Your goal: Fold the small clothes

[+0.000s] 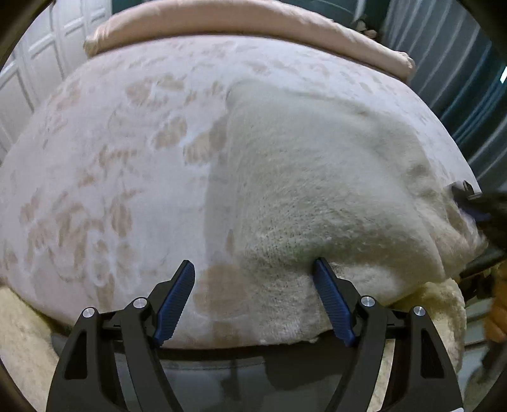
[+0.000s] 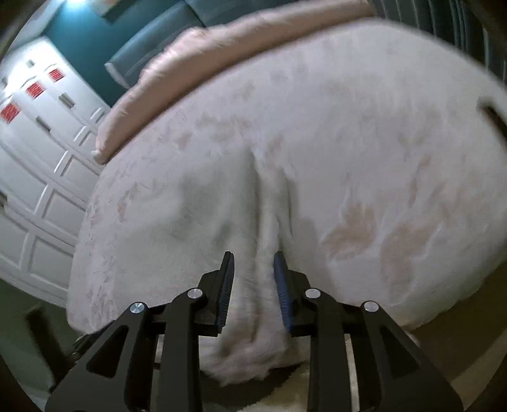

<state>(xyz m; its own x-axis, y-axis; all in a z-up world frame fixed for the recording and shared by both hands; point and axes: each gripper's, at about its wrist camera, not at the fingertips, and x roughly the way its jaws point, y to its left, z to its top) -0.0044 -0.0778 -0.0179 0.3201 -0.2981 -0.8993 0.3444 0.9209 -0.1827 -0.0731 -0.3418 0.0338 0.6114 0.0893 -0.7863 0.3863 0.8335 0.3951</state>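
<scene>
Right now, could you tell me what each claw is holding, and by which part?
The right claw pinches a bunched fold of the cream knit garment at its near edge. The left claw is open, holding nothing.

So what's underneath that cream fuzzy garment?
The cream garment lies on a pale pink bedspread with a leaf pattern, which shows all around it. Whatever sits directly beneath the garment is covered, as is the part pinched in the right gripper.

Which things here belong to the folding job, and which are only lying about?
Belonging to the job:
- cream fuzzy knitted garment
- left tool, open at its edge
- right tool, shut on a fold of it

Only lying about:
- pale pink flower-patterned blanket
- pink satin pillow
- white panelled doors
</scene>
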